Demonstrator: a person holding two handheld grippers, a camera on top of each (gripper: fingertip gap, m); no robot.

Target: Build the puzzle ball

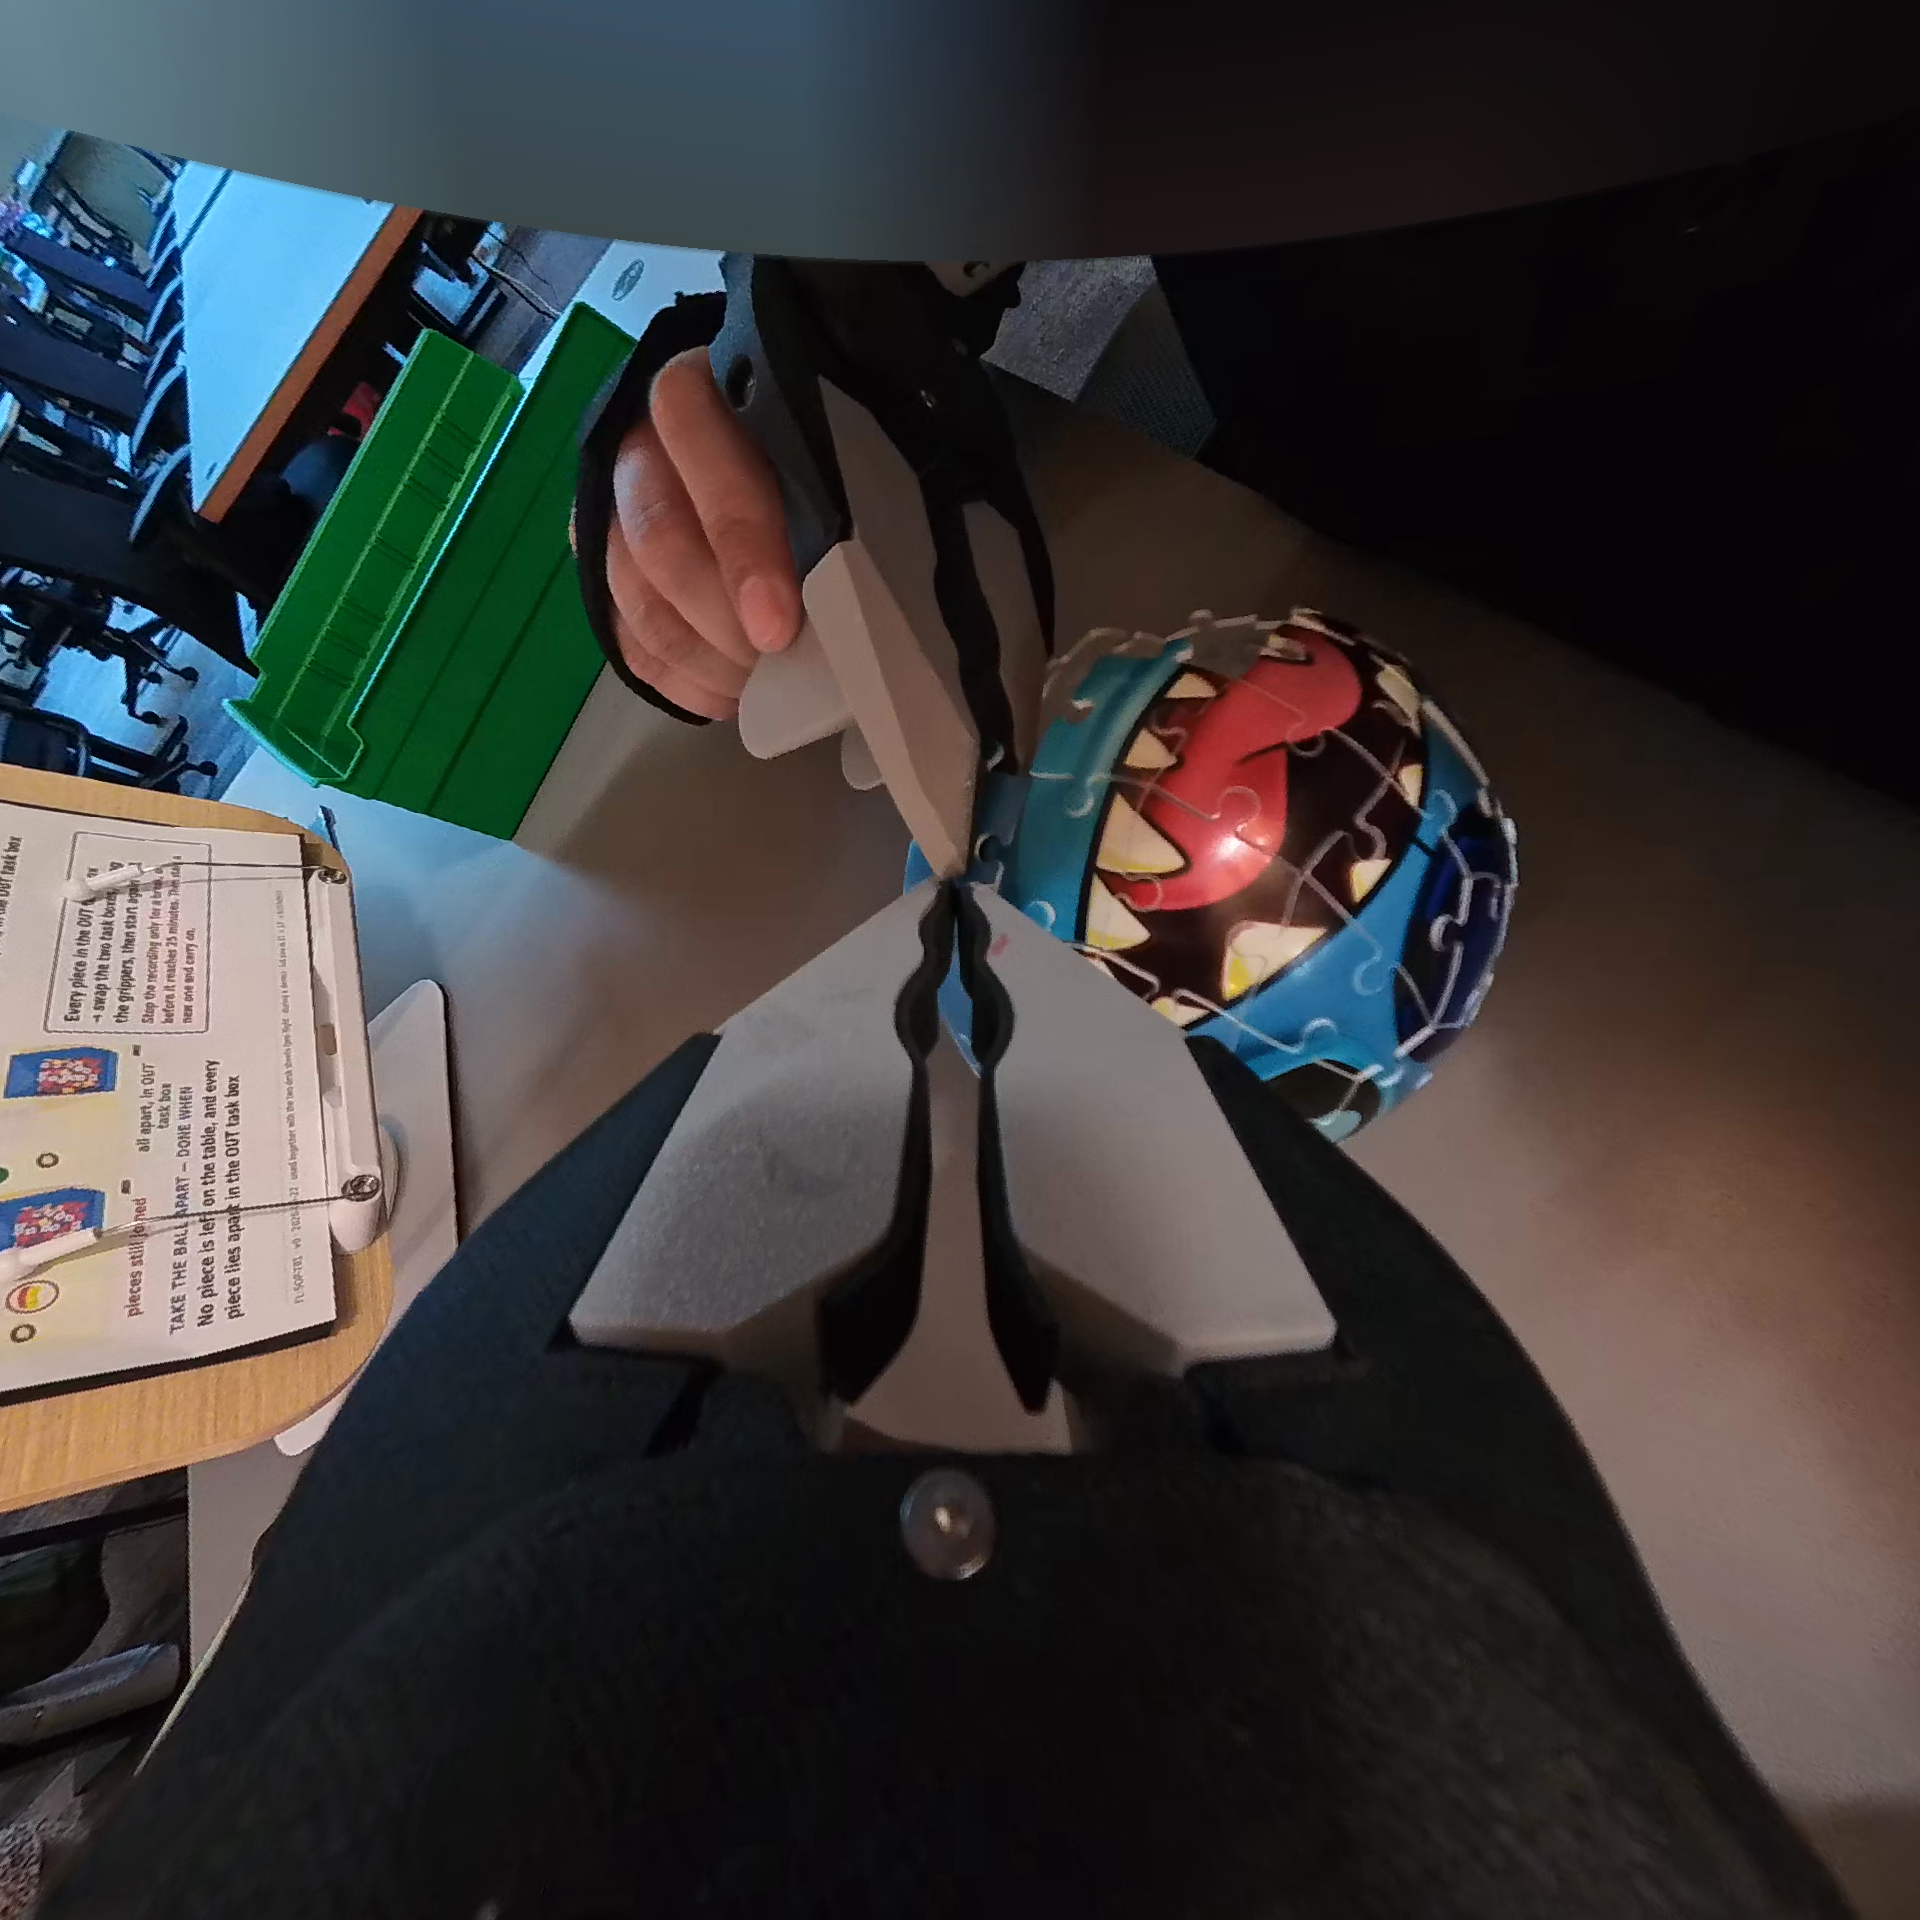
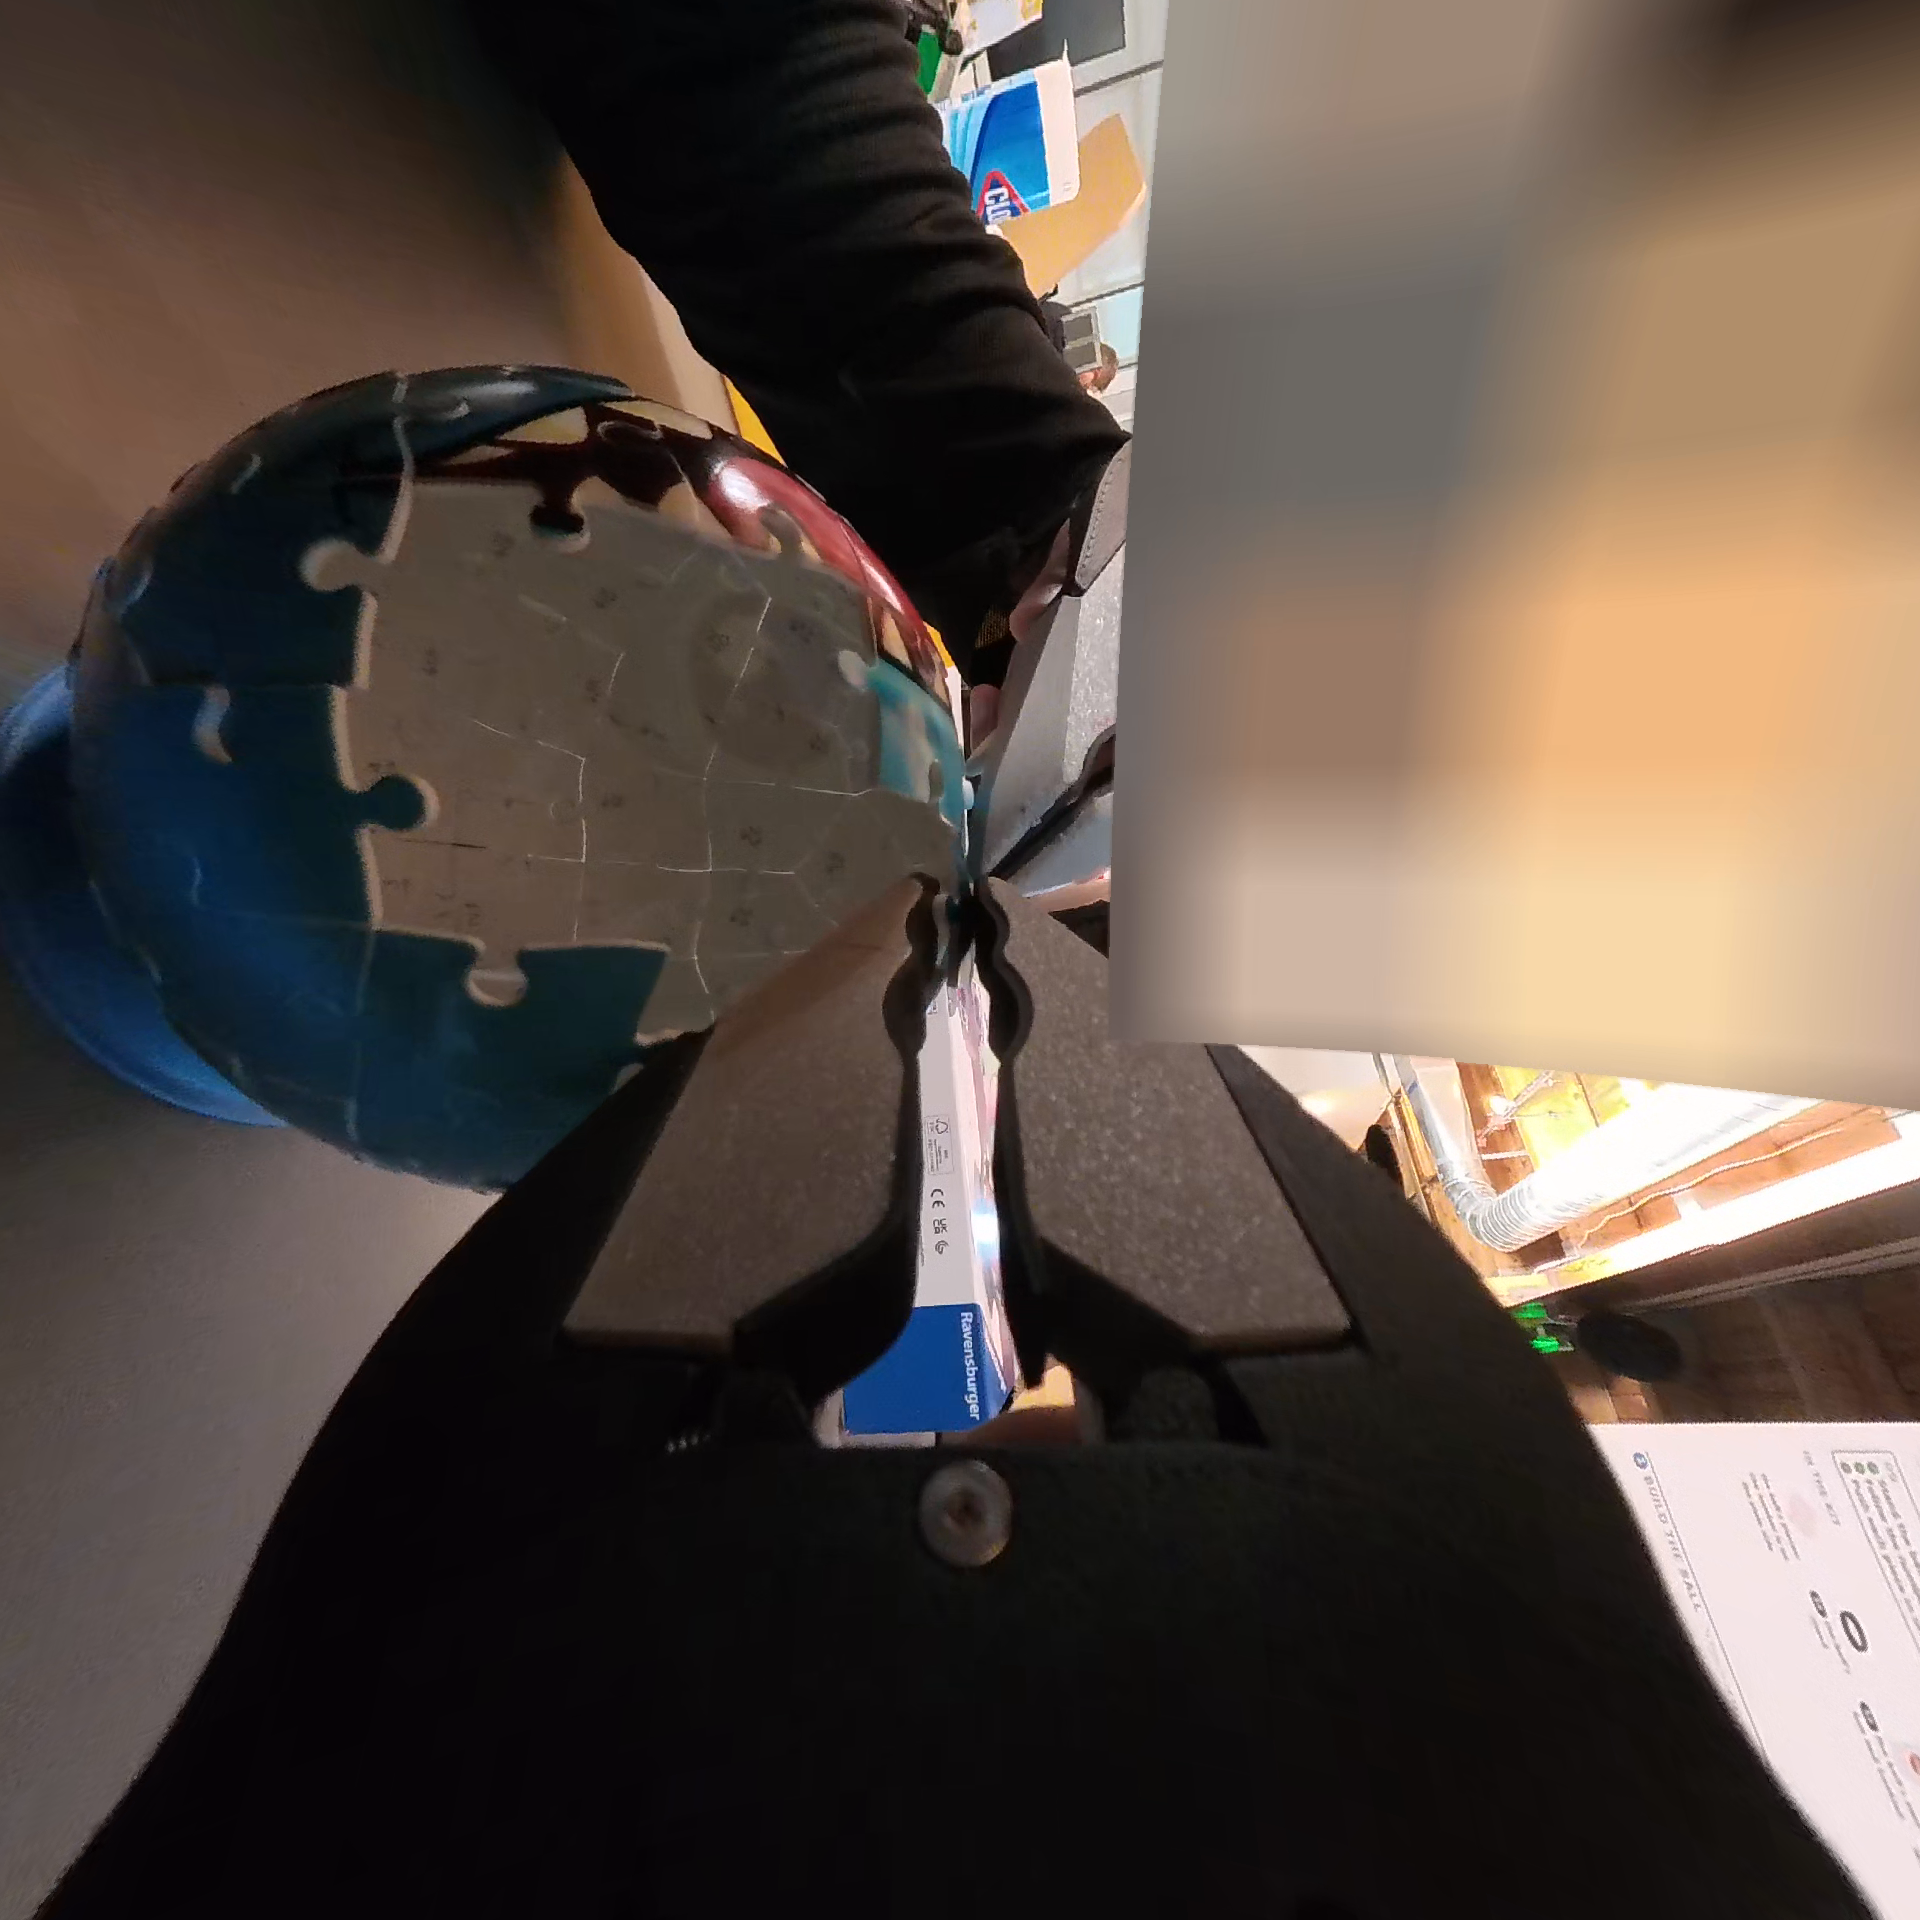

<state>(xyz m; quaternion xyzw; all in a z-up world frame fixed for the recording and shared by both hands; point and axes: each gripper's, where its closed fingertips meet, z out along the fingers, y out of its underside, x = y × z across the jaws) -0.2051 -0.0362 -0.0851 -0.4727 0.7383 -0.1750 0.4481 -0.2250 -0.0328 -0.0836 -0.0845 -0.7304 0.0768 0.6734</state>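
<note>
The puzzle ball (image 1: 1257,862) is blue with a toothy red mouth and rests on the table. In the right wrist view the puzzle ball (image 2: 260,831) sits on a blue stand (image 2: 52,935), and a large gap shows its grey inside (image 2: 582,748). My left gripper (image 1: 951,902) is shut with its tips against the ball's rim; I cannot tell whether it clamps anything. My right gripper (image 2: 958,916) is shut on a light-blue puzzle piece (image 2: 952,918) at the gap's rim. The right gripper (image 1: 961,847) comes down from above and meets the left tips. The left gripper's finger (image 2: 1039,727) shows beyond the ball.
Green trays (image 1: 416,582) stand at the back left. A clipboard with an instruction sheet (image 1: 156,1091) lies at the left. A person's hand (image 1: 686,582) holds the right gripper. The puzzle box (image 2: 961,1247) shows between my right fingers. Another sheet (image 2: 1818,1610) lies lower right. The grippers are tip to tip, or close to it.
</note>
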